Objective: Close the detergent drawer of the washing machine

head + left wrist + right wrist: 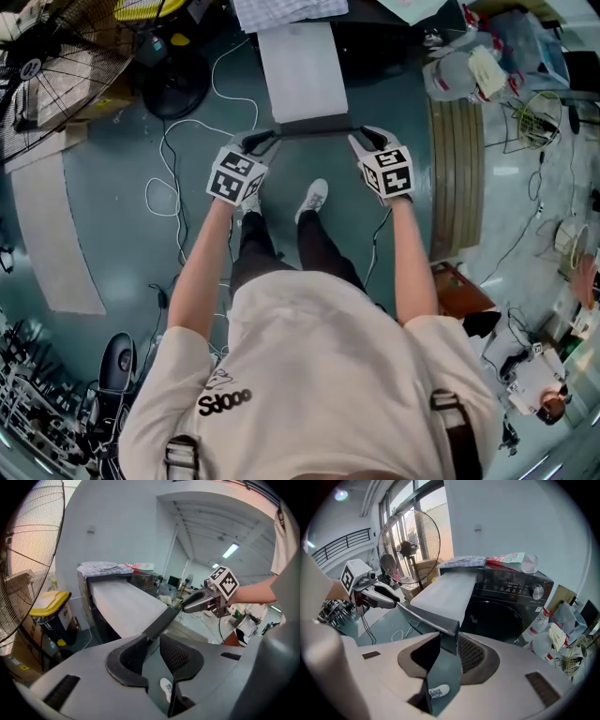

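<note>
The drawer [302, 70] is a long white panel drawn out of the dark washing machine [506, 602], with a dark bar [314, 129] across its front end. My left gripper [260, 142] sits at the bar's left end, where the bar's tip [161, 620] lies between its pads. At the bar's right end is my right gripper [364, 141], and there the bar's corner [440, 620] fills the gap between the pads. Each gripper view shows the other gripper across the bar. Both grippers point down at a slant.
A big standing fan [56, 56] and a yellow-lidded bin [51, 606] are on the left. White cables [173, 187] trail over the floor. Cloth [461, 561] lies on top of the machine. Bags and bottles [469, 70] crowd the right. The person's shoes [312, 199] are below the bar.
</note>
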Motion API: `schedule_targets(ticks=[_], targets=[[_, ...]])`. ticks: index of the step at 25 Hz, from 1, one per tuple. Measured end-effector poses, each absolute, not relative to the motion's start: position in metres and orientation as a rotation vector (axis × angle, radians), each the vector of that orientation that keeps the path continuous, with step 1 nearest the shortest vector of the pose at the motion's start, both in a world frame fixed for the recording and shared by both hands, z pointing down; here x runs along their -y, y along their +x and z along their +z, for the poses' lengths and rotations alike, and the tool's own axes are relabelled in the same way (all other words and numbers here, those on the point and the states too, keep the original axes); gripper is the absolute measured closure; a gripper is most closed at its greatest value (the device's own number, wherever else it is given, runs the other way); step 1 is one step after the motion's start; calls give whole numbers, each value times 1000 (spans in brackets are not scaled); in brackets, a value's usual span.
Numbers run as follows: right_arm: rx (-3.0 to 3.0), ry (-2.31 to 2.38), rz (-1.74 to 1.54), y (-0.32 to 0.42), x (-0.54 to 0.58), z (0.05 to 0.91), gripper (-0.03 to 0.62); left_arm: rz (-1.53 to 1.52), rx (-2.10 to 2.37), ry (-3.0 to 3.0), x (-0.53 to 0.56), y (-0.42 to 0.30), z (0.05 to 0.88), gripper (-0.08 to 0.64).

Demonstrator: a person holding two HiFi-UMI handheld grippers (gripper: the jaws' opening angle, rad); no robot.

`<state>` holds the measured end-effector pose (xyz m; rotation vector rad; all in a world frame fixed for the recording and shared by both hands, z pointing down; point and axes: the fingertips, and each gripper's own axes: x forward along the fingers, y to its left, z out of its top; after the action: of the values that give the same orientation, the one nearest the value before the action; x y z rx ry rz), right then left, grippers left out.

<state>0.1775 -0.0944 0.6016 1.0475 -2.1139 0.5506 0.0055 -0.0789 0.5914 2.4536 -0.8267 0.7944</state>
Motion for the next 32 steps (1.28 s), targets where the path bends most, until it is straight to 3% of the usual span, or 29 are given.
schedule_targets(ticks=[32], targets=[[2129, 1186, 705, 176, 114, 601, 491, 785, 865, 2473, 99, 3, 590, 477]])
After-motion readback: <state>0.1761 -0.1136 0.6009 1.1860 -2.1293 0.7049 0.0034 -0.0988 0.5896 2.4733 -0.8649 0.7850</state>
